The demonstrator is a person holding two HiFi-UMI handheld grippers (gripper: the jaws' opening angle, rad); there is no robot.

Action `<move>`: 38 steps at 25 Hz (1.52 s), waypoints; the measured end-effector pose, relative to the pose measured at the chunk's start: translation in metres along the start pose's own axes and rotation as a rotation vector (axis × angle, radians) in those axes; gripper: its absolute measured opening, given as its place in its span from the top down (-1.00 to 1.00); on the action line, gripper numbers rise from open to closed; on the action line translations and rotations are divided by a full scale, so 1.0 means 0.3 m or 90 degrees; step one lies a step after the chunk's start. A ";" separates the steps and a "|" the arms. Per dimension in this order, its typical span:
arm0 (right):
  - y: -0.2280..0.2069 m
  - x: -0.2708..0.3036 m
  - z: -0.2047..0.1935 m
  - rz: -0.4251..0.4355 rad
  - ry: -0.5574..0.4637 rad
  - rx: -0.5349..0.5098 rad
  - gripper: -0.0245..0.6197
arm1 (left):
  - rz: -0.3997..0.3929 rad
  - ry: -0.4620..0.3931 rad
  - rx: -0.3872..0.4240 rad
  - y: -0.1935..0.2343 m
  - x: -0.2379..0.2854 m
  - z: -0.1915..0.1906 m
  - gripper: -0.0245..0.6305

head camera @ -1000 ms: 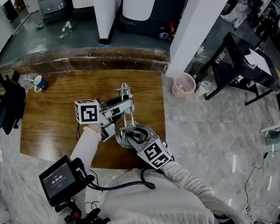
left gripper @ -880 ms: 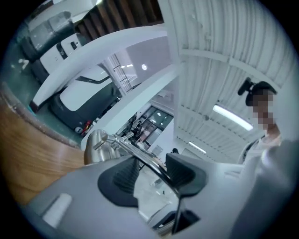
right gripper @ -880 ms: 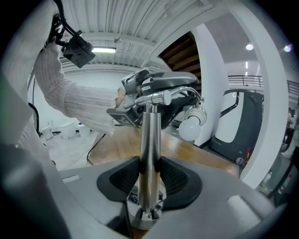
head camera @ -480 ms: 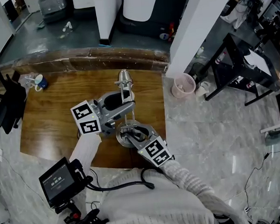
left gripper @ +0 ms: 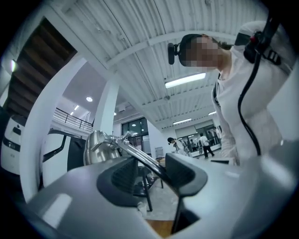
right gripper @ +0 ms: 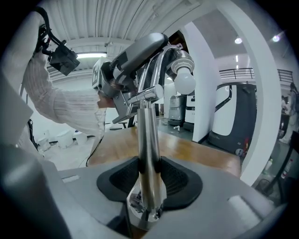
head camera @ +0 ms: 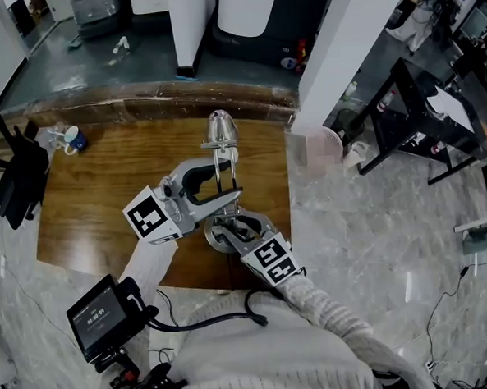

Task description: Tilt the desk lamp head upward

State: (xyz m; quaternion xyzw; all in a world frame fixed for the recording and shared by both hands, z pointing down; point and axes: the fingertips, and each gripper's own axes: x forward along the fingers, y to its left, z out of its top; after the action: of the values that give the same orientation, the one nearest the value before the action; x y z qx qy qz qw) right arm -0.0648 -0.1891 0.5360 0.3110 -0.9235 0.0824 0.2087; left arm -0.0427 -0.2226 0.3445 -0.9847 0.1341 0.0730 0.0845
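Right now the person is leaning over the brown wooden table (head camera: 87,191), working both tools on the chrome desk lamp (head camera: 220,133). The right gripper (head camera: 229,230) is sitting low, just above the lamp's round metal base (head camera: 212,241). Its black pads (right gripper: 175,179) are pinching the upright chrome post (right gripper: 149,140) from both sides, with no gap showing.

The left gripper (head camera: 230,175) is reaching in higher up from the person's left and pointing up toward the ceiling. Its jaws are standing spread around the thin double-rod arm (left gripper: 142,158). One rod is lying against the right-hand pad, while a gap is showing beside the left-hand pad, so it is cradling the arm rather than clamping it.

The bell-shaped lamp head (left gripper: 99,148) is sitting at the far end of that arm, just beyond the left gripper's jaw tips and well above the right gripper. In the right gripper view the white round bulb (right gripper: 184,81) is poking out of the shade near the top of the arm. From above, the head is hanging over the far part of the table, past both grippers.
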 end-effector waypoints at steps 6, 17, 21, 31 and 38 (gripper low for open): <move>-0.014 0.010 -0.004 -0.007 -0.001 0.003 0.49 | 0.005 0.018 0.055 -0.010 0.006 -0.003 0.38; -0.015 0.013 0.004 -0.015 -0.016 0.008 0.49 | 0.016 0.024 0.087 -0.024 0.001 0.001 0.37; -0.013 0.014 0.003 -0.011 -0.013 0.015 0.49 | 0.013 -0.007 0.030 -0.014 -0.001 0.017 0.42; 0.002 -0.033 0.021 0.003 -0.031 0.016 0.29 | 0.062 -0.094 -0.149 0.025 -0.076 0.064 0.33; -0.012 -0.198 0.128 -0.023 -0.116 0.054 0.28 | 0.181 -0.056 -0.198 -0.079 -0.219 0.041 0.32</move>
State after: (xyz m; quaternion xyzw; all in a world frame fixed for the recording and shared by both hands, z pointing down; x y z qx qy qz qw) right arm -0.0325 -0.1707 0.4756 0.3427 -0.9284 0.0893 0.1122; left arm -0.1003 -0.1812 0.3470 -0.9528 0.2552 0.1466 -0.0740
